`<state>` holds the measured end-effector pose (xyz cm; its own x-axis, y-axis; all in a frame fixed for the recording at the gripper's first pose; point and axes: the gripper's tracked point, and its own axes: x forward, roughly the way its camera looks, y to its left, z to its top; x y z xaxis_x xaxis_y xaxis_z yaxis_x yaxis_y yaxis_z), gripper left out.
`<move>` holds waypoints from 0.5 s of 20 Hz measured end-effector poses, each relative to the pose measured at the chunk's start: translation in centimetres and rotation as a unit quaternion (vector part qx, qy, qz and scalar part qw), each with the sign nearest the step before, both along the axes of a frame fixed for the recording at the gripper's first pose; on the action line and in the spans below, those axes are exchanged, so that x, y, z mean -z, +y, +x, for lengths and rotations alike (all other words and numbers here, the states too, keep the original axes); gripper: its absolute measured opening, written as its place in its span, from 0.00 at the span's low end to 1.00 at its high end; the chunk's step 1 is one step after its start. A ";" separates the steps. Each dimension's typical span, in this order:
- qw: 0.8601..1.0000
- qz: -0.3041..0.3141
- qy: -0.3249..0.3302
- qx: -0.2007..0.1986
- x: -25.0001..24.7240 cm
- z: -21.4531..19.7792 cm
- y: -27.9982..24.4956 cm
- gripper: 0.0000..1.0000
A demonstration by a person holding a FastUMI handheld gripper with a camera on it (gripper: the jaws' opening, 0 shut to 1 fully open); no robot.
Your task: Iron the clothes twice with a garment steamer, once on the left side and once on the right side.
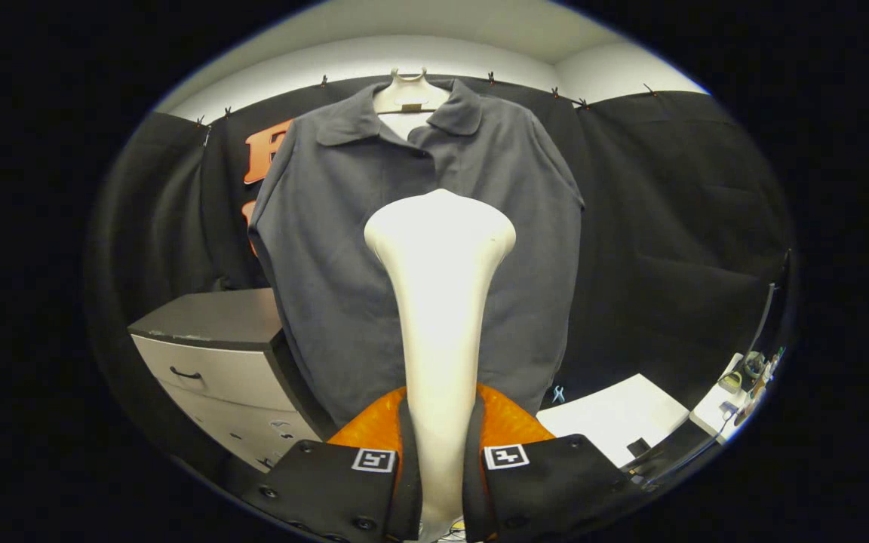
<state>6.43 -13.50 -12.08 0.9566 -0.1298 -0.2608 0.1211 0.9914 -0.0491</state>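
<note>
Steamer stands upright, pinched by its handle in the claw, its head raised before the shirt hanging just beyond on a hanger. It sits at the shirt's middle (touching or not, I cannot tell), so both left and right passes seem undone.

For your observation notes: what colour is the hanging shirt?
Plain dark grey shirt, seen best in the gripper view.

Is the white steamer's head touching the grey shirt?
Cannot tell. In the gripper view the steamer, clamped between the gripper fingers, overlaps the shirt; no gap or contact shows.
</note>
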 end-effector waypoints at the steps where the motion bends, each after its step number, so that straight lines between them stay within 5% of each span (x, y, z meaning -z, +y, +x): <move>1: 1.000 -0.001 -0.005 0.003 -1.1 0.2 -0.7 0.29; 10: 0.998 -0.015 -0.068 0.008 -11.3 4.8 -4.7 0.29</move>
